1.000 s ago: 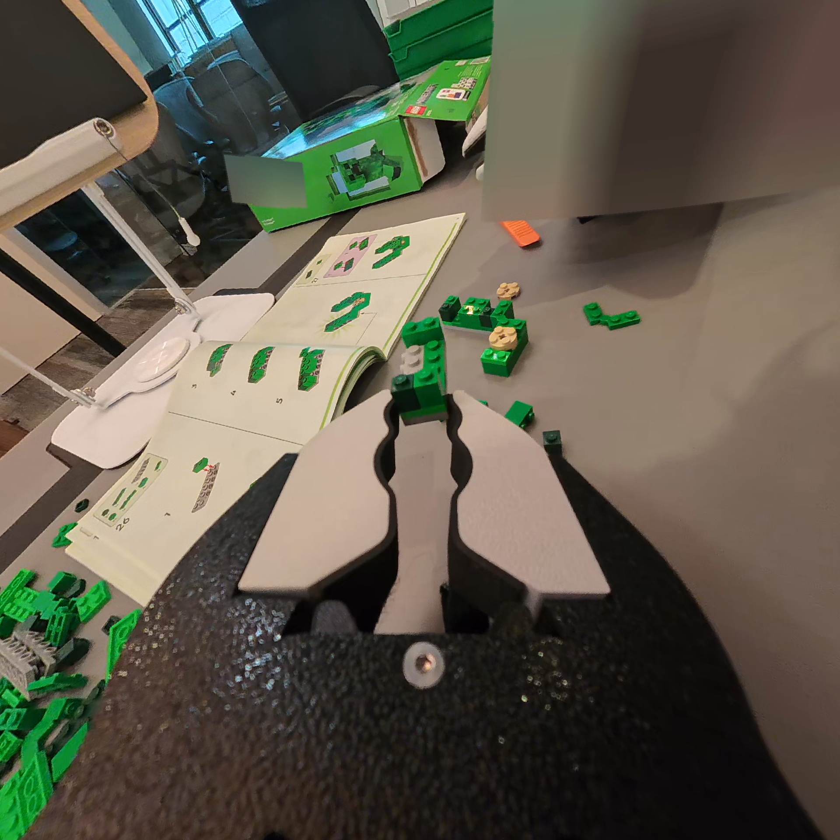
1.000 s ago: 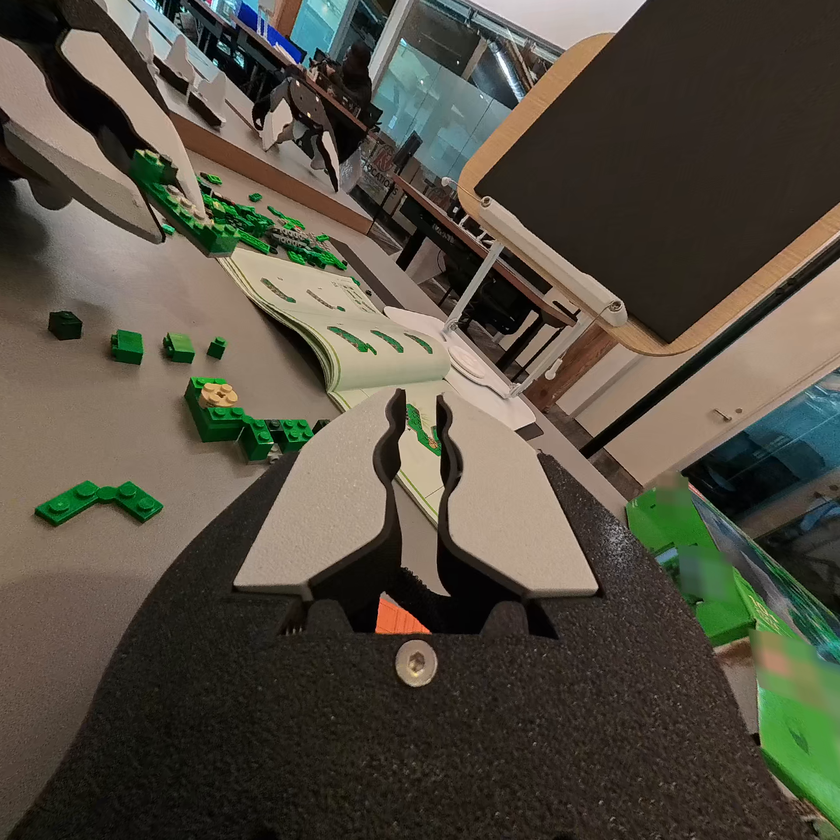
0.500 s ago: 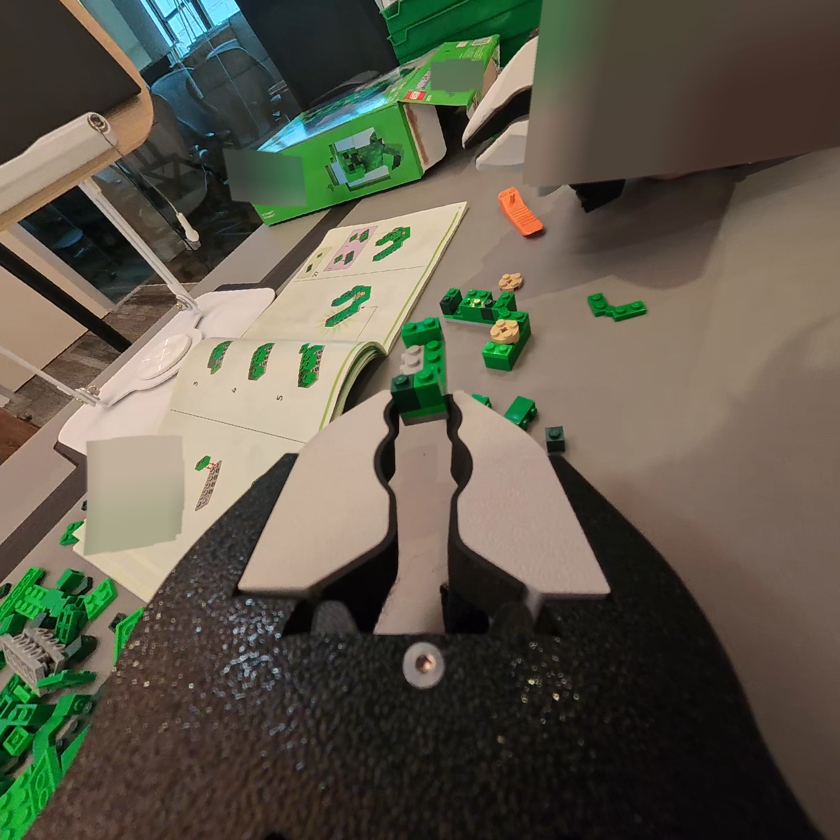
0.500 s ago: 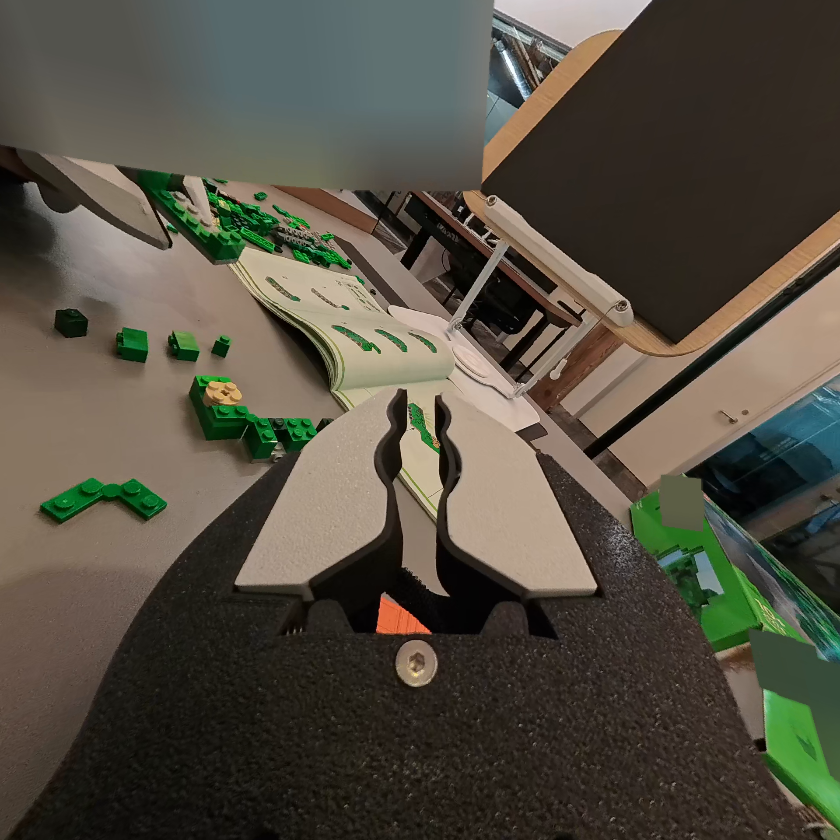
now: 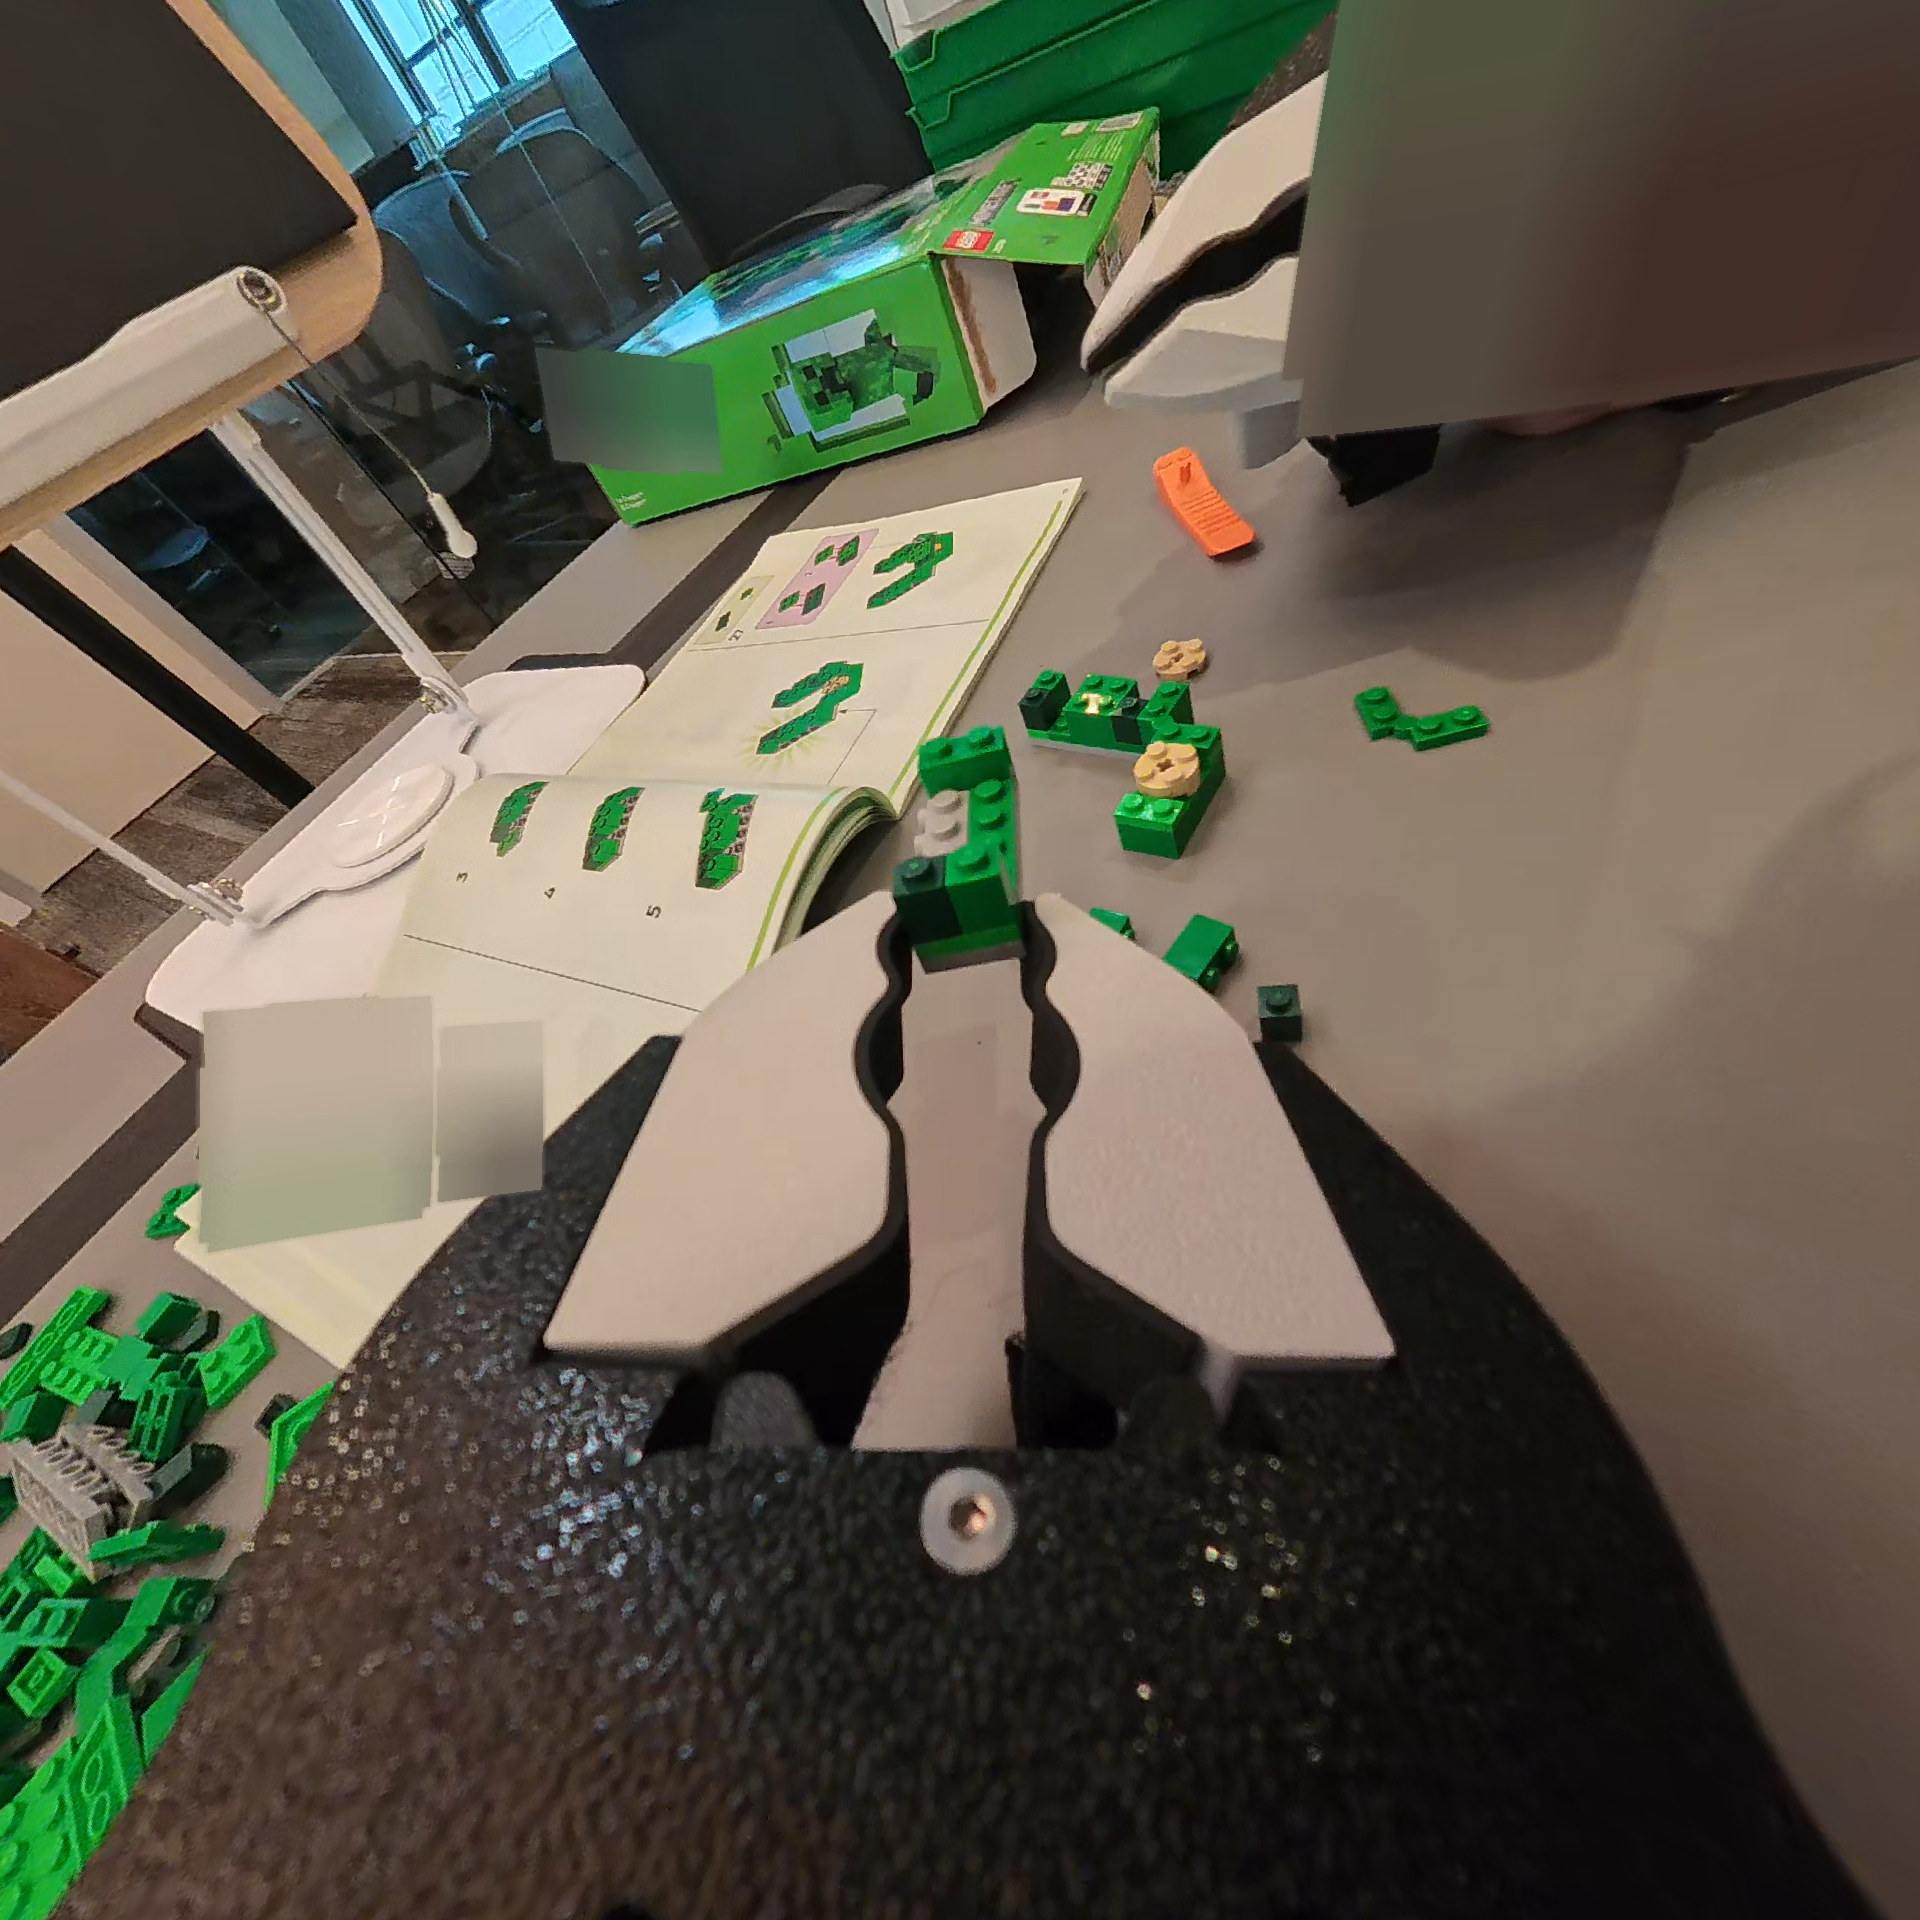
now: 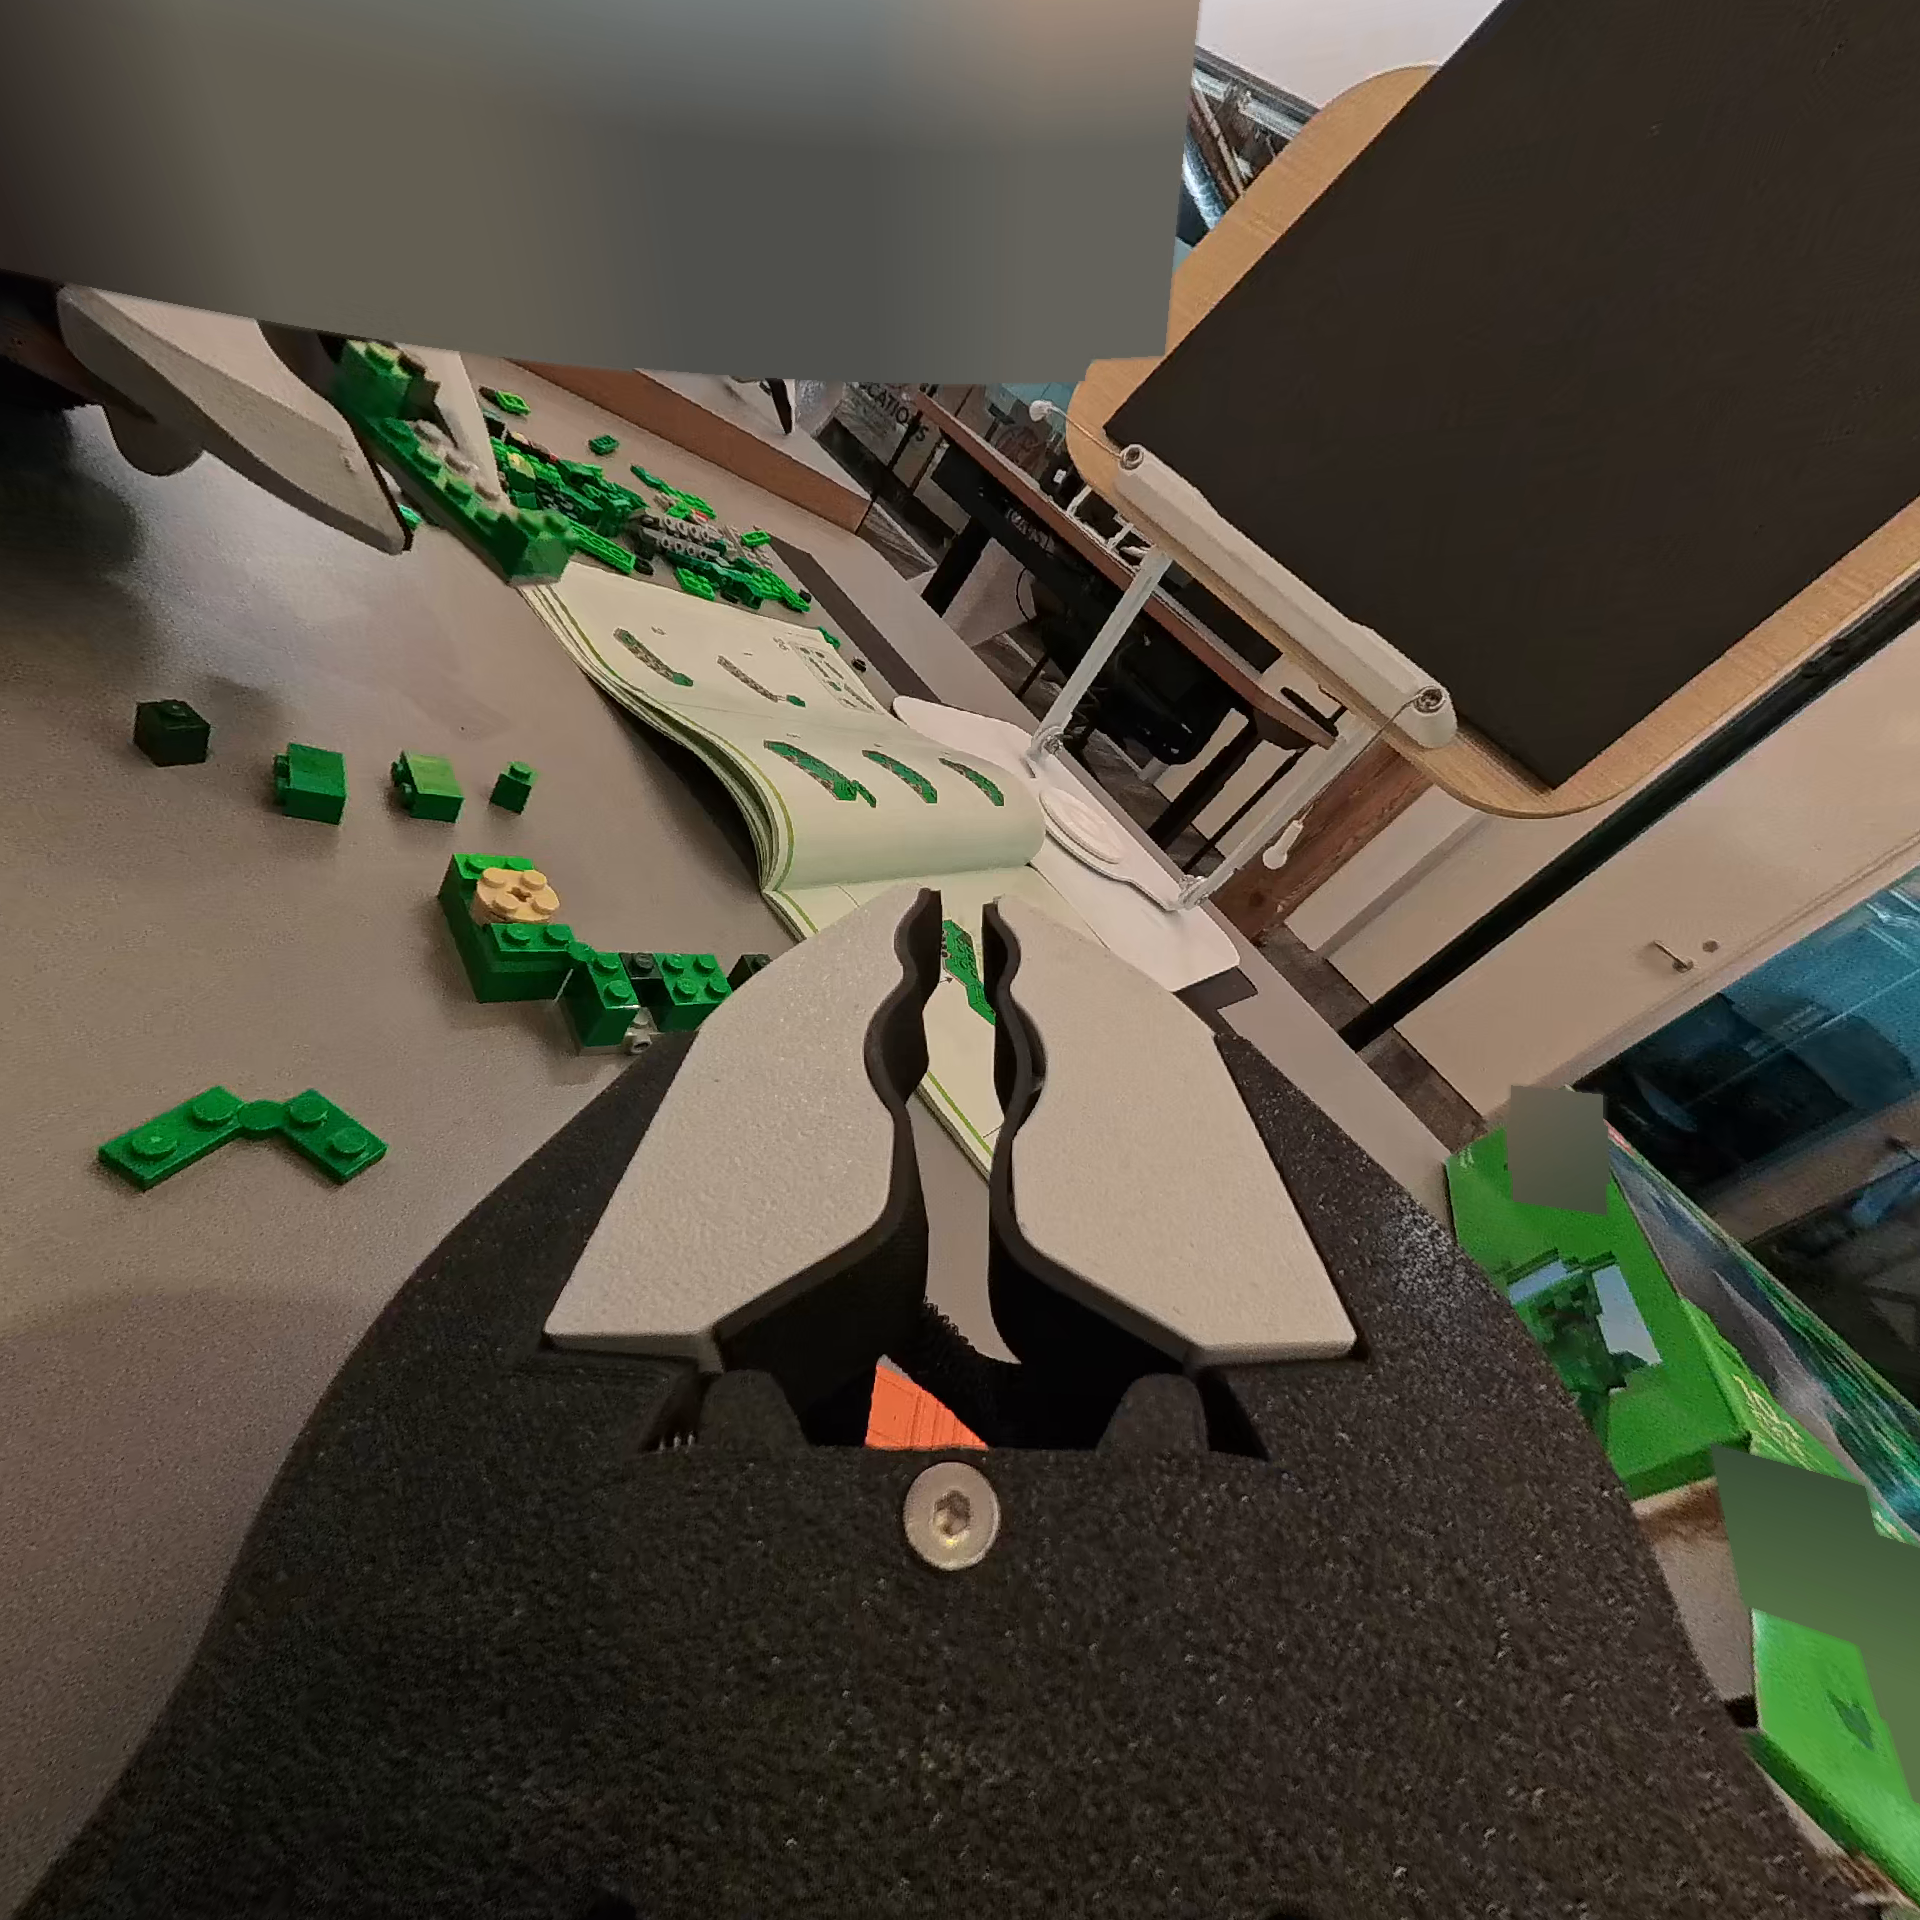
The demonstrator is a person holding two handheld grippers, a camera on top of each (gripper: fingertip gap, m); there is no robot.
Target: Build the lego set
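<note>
Orange separator nearer; box behind.

- You have two grippers in view: the left gripper and the right gripper.
- One open instruction booklet.
- One green set box.
- One orange brick separator.
- Two tan round studs.
- One angled green plate.
- Four small loose bricks in a row.
- One heap of green parts, too many to count.

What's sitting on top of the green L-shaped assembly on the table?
A tan round plate sits on top of the green L-shaped assembly at one end; other studs look bare. Its far end is hidden behind the right tongs.
</note>
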